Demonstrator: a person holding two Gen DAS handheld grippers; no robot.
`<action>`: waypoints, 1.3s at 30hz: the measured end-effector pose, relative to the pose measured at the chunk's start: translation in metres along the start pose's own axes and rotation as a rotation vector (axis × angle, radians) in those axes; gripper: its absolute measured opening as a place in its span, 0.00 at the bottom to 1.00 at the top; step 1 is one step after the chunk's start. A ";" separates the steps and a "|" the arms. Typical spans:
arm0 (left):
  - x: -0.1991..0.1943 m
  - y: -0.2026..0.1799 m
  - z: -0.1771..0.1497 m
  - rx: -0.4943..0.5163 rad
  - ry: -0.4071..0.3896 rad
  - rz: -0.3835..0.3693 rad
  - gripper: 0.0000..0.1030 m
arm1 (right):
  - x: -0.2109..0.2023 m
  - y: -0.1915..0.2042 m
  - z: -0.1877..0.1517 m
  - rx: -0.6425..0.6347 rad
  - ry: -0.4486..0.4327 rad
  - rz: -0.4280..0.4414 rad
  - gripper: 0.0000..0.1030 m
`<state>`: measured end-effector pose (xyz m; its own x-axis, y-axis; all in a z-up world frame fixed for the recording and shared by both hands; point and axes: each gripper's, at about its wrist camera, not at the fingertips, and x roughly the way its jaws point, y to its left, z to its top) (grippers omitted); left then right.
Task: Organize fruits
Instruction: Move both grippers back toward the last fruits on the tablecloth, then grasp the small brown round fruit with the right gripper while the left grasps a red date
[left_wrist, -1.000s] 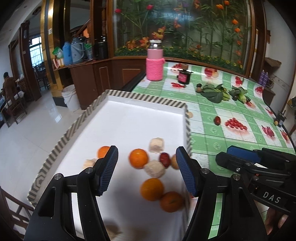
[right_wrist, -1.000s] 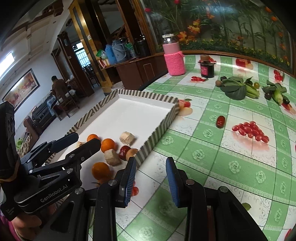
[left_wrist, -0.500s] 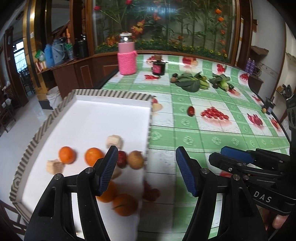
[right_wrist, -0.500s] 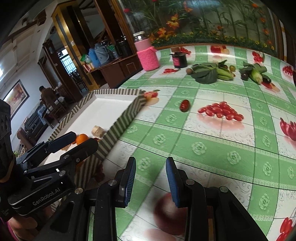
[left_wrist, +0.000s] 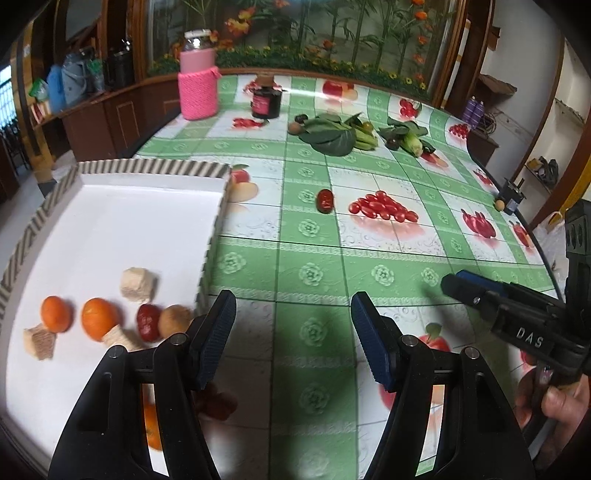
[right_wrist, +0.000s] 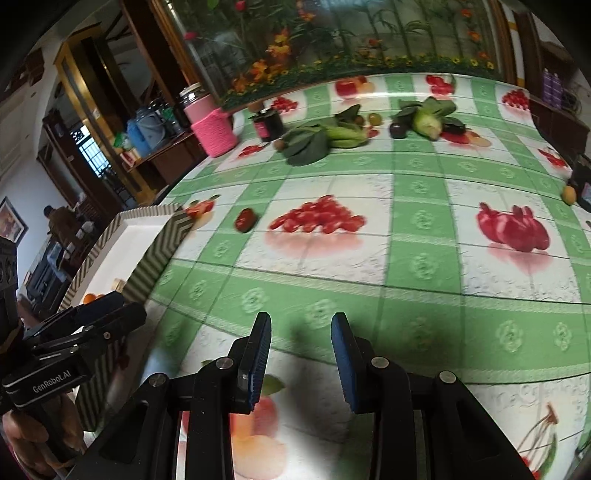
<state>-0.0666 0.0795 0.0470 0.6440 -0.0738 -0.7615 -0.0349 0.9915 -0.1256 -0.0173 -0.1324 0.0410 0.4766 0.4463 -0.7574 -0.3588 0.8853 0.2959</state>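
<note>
A white tray with a striped rim (left_wrist: 155, 169) sits on the table's left; it also shows in the right wrist view (right_wrist: 155, 243). It holds oranges (left_wrist: 96, 318), a red date (left_wrist: 147, 322), a brown fruit (left_wrist: 174, 320) and beige cubes (left_wrist: 137, 284). A loose red date (left_wrist: 325, 200) lies on the green cloth beyond the tray, also in the right wrist view (right_wrist: 245, 219). My left gripper (left_wrist: 293, 328) is open and empty just right of the tray's corner. My right gripper (right_wrist: 300, 345) is open and empty over the cloth; it also shows in the left wrist view (left_wrist: 465, 282).
At the far side stand a pink-sleeved jar (left_wrist: 197, 88) and a dark jar (left_wrist: 266, 100). Leafy greens, bananas and corn (left_wrist: 343, 134) lie beyond the date. A small orange fruit (right_wrist: 569, 194) lies at the right edge. The cloth carries printed fruit pictures.
Both grippers have swung right, away from above the tray and out over the green cloth. The loose red date now lies ahead of them. Both jaws stay open.
</note>
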 end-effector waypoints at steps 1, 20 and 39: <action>0.002 -0.002 0.005 -0.003 0.014 -0.015 0.63 | -0.002 -0.007 0.003 0.006 -0.005 -0.004 0.32; 0.022 -0.036 0.049 0.052 0.031 -0.073 0.63 | -0.025 -0.218 0.069 0.342 -0.076 -0.379 0.32; 0.044 -0.029 0.063 0.036 0.064 -0.062 0.63 | -0.007 -0.283 0.121 0.405 -0.098 -0.439 0.24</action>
<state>0.0108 0.0544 0.0568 0.5940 -0.1406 -0.7921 0.0320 0.9880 -0.1514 0.1787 -0.3704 0.0329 0.5893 0.0211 -0.8076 0.2129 0.9603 0.1804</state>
